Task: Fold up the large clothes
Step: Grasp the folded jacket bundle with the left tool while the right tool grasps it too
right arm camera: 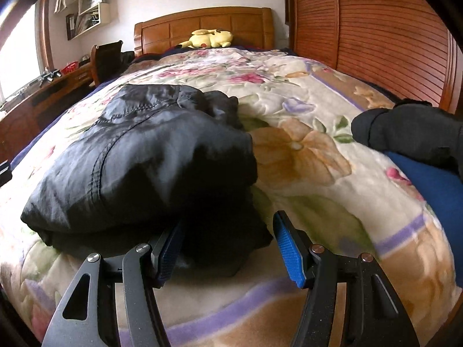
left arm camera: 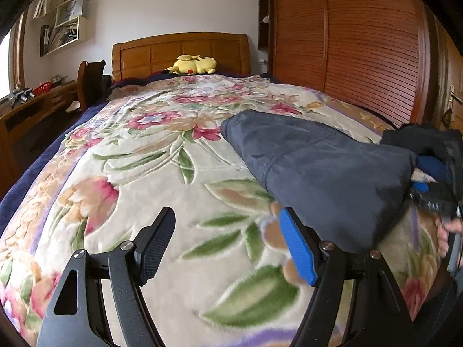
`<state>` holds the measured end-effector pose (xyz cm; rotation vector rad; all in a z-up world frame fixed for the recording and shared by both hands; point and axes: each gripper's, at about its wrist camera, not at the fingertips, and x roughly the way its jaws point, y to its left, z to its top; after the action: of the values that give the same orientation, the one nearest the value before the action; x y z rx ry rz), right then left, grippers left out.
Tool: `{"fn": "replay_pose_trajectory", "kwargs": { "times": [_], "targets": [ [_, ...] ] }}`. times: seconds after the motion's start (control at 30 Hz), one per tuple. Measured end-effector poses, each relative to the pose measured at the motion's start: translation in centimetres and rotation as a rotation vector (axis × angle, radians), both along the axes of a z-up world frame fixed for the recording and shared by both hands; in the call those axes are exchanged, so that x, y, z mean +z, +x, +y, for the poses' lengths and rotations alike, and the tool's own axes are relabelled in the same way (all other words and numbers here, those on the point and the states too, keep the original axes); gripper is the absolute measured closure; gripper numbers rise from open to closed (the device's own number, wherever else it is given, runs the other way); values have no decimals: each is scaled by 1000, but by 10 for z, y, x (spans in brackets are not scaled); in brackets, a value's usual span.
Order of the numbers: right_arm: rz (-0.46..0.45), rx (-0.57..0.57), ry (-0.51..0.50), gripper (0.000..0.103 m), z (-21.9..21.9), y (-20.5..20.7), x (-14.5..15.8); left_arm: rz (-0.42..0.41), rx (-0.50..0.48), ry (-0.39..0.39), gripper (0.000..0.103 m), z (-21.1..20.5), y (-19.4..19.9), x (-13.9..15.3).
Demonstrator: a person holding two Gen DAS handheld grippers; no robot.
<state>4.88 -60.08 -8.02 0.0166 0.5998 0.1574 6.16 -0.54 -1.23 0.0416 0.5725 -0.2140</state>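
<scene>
A dark navy garment [left arm camera: 312,167] lies folded into a bundle on the floral blanket [left arm camera: 162,156]. In the right wrist view the garment [right arm camera: 139,162] fills the left middle. My left gripper [left arm camera: 225,243] is open and empty, just left of the bundle's near end. My right gripper [right arm camera: 228,248] is open with the bundle's near edge lying between its fingers [right arm camera: 289,251]; the left finger is partly under the cloth. The right gripper's body shows at the right edge of the left wrist view.
A second dark garment over something blue [right arm camera: 416,144] lies at the right of the bed. A yellow plush toy [left arm camera: 194,65] sits by the wooden headboard [left arm camera: 179,52]. A slatted wardrobe [left arm camera: 361,43] stands right, a desk [left arm camera: 31,107] and chair left.
</scene>
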Motion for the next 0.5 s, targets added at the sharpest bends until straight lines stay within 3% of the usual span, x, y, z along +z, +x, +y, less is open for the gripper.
{"fn": "replay_pose_trajectory", "kwargs": {
  "times": [0.1,0.3,0.5],
  "targets": [
    [-10,2,-10,37,-1,-3,-5,20,-5,-6,27,-3,20,1],
    [-29,33,-69,37,4,-9,-4,42,-5,69,27,-20,72,0],
    [-5,63,-36,37,-3,-6,-9,61,-31,75,27,-36,125,0]
  ]
}}
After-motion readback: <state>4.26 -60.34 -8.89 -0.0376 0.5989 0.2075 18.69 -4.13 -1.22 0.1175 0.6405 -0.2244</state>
